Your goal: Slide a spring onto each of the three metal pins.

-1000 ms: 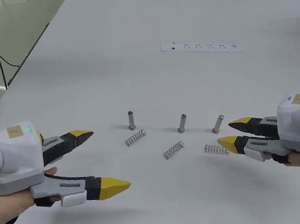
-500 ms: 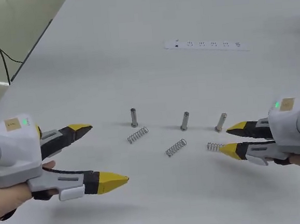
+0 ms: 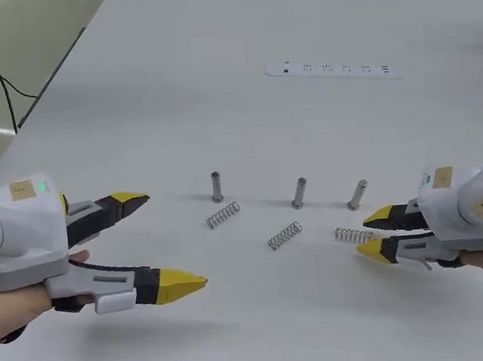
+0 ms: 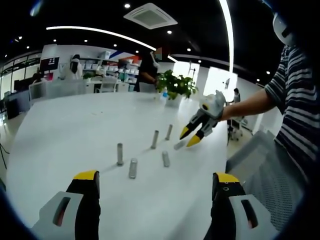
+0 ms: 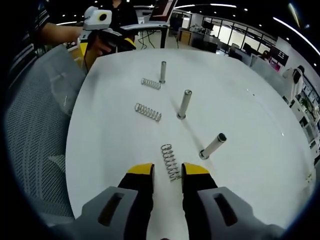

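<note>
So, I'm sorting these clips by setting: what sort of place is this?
Probably an open-plan office: a long white table carrying a power strip, a mesh office chair beside it, and background desks under ceiling strip lights, with a potted plant.

Head view: high over the near edge of the table [image 3: 217,82], facing forward and down. The pins [image 3: 300,192] and springs [image 3: 284,236] sit mid-frame, fairly near.

Left gripper [image 3: 167,239] view: low over the tabletop, facing almost level across it along its own jaws. Pins at middle distance, right gripper [image 3: 367,234] beyond them.

Right gripper view: close in, tilted steeply down at the tabletop. The nearest spring [image 5: 170,161] lies just off its jaw tips, and the pins run away toward the left gripper at far top left.

All three views share pins and springs. The two gripper views face each other along the pin row.
</note>
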`<control>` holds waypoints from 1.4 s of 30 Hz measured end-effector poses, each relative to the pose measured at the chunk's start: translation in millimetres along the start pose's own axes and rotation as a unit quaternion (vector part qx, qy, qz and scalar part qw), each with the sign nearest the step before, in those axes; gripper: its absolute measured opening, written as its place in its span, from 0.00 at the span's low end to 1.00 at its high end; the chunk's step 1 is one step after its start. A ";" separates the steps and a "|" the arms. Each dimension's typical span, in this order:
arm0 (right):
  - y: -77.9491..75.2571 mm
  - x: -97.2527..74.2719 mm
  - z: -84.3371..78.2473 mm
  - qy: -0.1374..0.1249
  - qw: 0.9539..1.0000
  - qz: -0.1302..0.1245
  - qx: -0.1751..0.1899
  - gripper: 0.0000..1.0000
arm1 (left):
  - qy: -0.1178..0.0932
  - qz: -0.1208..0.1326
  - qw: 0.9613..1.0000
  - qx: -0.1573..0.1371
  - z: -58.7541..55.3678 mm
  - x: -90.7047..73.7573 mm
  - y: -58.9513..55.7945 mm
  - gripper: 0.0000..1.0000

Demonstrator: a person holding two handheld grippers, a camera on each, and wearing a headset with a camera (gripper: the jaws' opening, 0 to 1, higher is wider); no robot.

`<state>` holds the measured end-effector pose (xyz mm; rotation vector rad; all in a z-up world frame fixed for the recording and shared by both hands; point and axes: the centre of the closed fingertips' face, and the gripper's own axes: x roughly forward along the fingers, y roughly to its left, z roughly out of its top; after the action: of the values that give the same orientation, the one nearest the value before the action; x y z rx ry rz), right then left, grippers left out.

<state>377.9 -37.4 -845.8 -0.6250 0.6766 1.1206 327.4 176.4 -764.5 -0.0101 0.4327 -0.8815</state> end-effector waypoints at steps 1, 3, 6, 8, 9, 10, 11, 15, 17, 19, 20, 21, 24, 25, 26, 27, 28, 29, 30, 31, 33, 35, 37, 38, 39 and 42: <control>-0.7 0.6 -0.6 0.000 1.000 0.001 0.001 0.19 | 0.000 -0.001 1.000 0.000 0.3 0.2 -0.6 0.90; -2.2 1.9 -2.0 0.002 1.000 0.002 0.001 0.18 | 0.001 -0.002 1.000 0.001 0.3 0.4 -0.2 0.90; -3.3 2.2 -5.4 0.010 1.000 0.002 -0.002 0.15 | 0.000 -0.004 1.000 0.000 1.0 0.5 -0.5 0.90; -3.7 2.0 -6.6 0.012 1.000 0.004 -0.002 0.12 | 0.003 -0.006 1.000 0.002 0.6 0.8 -1.0 0.90; -4.1 1.9 -6.4 0.012 1.000 0.004 -0.004 0.12 | 0.004 -0.006 1.000 0.002 0.3 1.1 -1.0 0.90; -4.6 1.8 -6.1 0.011 1.000 0.004 -0.006 0.12 | 0.005 -0.007 1.000 0.002 0.1 1.3 -1.3 0.90; -4.6 2.0 -5.6 0.010 1.000 0.005 -0.007 0.12 | 0.005 -0.009 1.000 0.003 0.0 1.5 -1.4 0.90; -5.2 4.2 -6.4 0.014 1.000 0.007 -0.015 0.11 | 0.008 -0.010 1.000 0.003 -0.7 1.9 -0.4 0.89; -4.9 5.0 -6.9 0.017 1.000 0.009 -0.016 0.10 | 0.008 -0.010 1.000 0.002 -0.4 2.0 0.2 0.89; -3.6 5.6 -7.1 0.020 1.000 0.013 -0.020 0.10 | 0.008 -0.011 1.000 0.002 -0.3 2.0 0.2 0.89; -2.9 5.9 -7.7 0.024 0.999 0.015 -0.025 0.10 | 0.008 -0.011 1.000 0.002 -0.4 2.0 -0.1 0.89; -2.4 6.3 -8.2 0.026 0.999 0.016 -0.029 0.09 | 0.009 -0.012 1.000 0.001 -0.6 2.0 -0.1 0.89; -2.1 7.3 -9.2 0.030 0.999 0.020 -0.038 0.08 | 0.011 -0.013 1.000 0.001 -1.6 1.9 -0.3 0.88; -1.8 7.8 -9.7 0.032 0.998 0.022 -0.042 0.08 | 0.011 -0.013 1.000 0.001 -1.9 1.8 -0.3 0.88; -1.2 7.9 -10.0 0.034 0.998 0.024 -0.043 0.08 | 0.011 -0.013 1.000 0.000 -2.0 1.7 -0.2 0.88; -0.8 8.5 -10.8 0.036 0.998 0.025 -0.046 0.08 | 0.012 -0.013 1.000 0.000 -2.1 1.7 0.0 0.88; 0.2 9.2 -12.2 0.040 0.998 0.028 -0.051 0.08 | 0.012 -0.013 1.000 0.000 -2.2 1.6 0.0 0.88; 2.2 8.6 -12.7 0.042 0.997 0.035 -0.056 0.08 | 0.013 -0.013 1.000 0.000 -2.2 1.6 -0.1 0.88; 2.6 7.6 -11.0 0.036 0.997 0.040 -0.051 0.08 | 0.012 -0.013 1.000 0.000 -2.0 1.6 -0.3 0.88; 0.4 7.3 -10.2 0.035 0.997 0.039 -0.055 0.08 | 0.012 -0.014 1.000 0.000 -1.8 1.7 -0.5 0.88; 1.1 7.5 -10.2 0.035 0.997 0.043 -0.054 0.08 | 0.013 -0.015 1.000 0.000 -2.0 2.1 -1.5 0.88; 2.8 6.8 -9.7 0.036 0.997 0.045 -0.058 0.08 | 0.014 -0.017 1.000 0.001 -1.9 2.4 -2.6 0.88; 4.2 4.9 -7.7 0.032 0.997 0.043 -0.062 0.08 | 0.014 -0.019 1.000 0.002 -1.5 2.8 -3.2 0.88; 5.4 4.1 -7.1 0.031 0.997 0.043 -0.064 0.08 | 0.015 -0.020 1.000 0.003 -1.3 3.1 -3.5 0.88; 5.9 3.0 -6.5 0.031 0.996 0.043 -0.067 0.08 | 0.016 -0.021 1.000 0.006 -0.6 4.0 -3.8 0.88; 8.3 1.0 -4.2 0.028 0.996 0.045 -0.069 0.08 | 0.016 -0.027 0.999 0.007 1.4 7.3 -5.3 0.88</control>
<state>369.7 -37.4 -850.1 -0.7535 0.6848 1.2442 328.0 167.3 -764.9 0.0065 0.4582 -0.9383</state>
